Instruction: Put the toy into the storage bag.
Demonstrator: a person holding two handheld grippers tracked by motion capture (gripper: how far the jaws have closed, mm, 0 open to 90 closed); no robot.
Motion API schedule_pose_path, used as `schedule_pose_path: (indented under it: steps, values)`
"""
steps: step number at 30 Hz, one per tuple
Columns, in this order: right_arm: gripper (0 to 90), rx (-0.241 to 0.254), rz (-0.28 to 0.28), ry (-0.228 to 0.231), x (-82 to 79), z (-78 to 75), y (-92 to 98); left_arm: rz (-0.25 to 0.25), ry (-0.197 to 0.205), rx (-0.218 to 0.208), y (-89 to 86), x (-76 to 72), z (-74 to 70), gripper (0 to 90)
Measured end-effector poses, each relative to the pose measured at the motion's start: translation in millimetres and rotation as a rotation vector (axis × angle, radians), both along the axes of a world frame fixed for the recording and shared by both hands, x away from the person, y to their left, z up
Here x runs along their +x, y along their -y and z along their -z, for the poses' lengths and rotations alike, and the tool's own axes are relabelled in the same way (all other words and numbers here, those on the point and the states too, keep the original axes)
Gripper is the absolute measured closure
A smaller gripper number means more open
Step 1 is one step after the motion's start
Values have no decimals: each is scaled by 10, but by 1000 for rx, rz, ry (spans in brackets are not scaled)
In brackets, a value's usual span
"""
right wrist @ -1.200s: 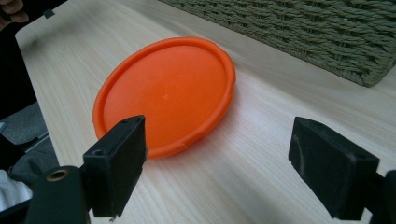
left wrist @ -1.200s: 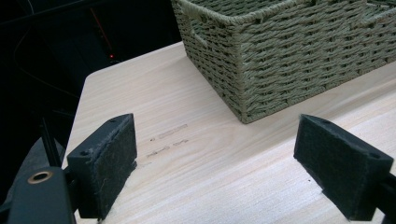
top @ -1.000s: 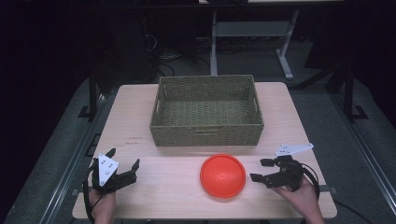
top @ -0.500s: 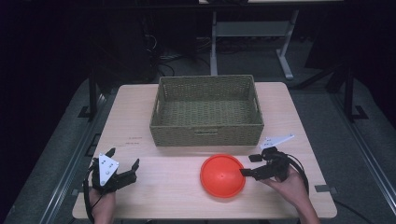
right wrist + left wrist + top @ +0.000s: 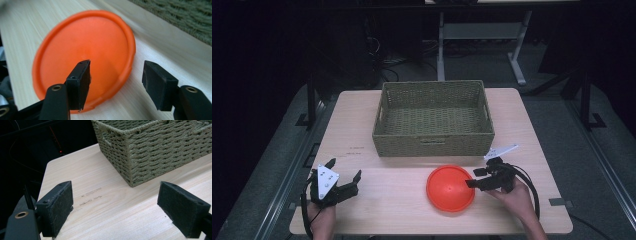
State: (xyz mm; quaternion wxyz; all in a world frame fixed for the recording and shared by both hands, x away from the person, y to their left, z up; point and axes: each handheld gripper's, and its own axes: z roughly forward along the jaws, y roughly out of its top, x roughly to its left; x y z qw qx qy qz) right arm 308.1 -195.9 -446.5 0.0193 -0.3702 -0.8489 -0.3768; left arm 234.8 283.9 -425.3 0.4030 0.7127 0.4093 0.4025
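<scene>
My right gripper (image 5: 472,181) has come in from the table's right edge to the orange plate (image 5: 450,188) and now sits at its right rim. A second ago it hung clear of the plate, jaws spread wide. They have just been closing. In the right gripper view one jaw stands over the plate's inner face (image 5: 82,57), the other off the rim above bare wood, so the rim lies between them. The pads do not press on it yet: partly closed, holding nothing.

My reading: this is the start of a rim pinch, with the lift to follow once the jaws meet the edge.

The plate lies flat on the table (image 5: 397,210), near the front, right of centre, just in front of the woven basket (image 5: 434,142) but apart from it.

My left gripper (image 5: 343,186) has not shifted; it rests at the front left corner. In the left gripper view its pads (image 5: 56,207) stand wide apart over bare wood, gripping nothing, with the basket's corner (image 5: 140,157) ahead.

Surroundings: the basket looks empty and sits mid-table toward the far side. Faint printed marks (image 5: 91,195) on the wood near the left gripper. Dark floor and metal frame legs (image 5: 517,65) beyond the table.

In the way: nothing between plate and basket. The near basket wall is the one thing the plate would have to clear. The plate lies flat, so the lower jaw has little room to get under the rim.
</scene>
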Motion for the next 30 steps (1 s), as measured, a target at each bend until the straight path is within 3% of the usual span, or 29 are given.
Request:
schedule_pose_path:
  steps: [5,21,26,30]
  values:
    - [420,-30,-2,-24,21,59,-26,2,3,2,7,-3,2,127]
    - [521,-8,-8,-88,73,156,-43,-1,0,2,5,5,3,127]
    - [528,3,-18,-95,71,168,-72,0,1,2,7,5,5,127]
    - [572,-15,-12,-79,60,164,-83,2,4,1,18,5,6,127]
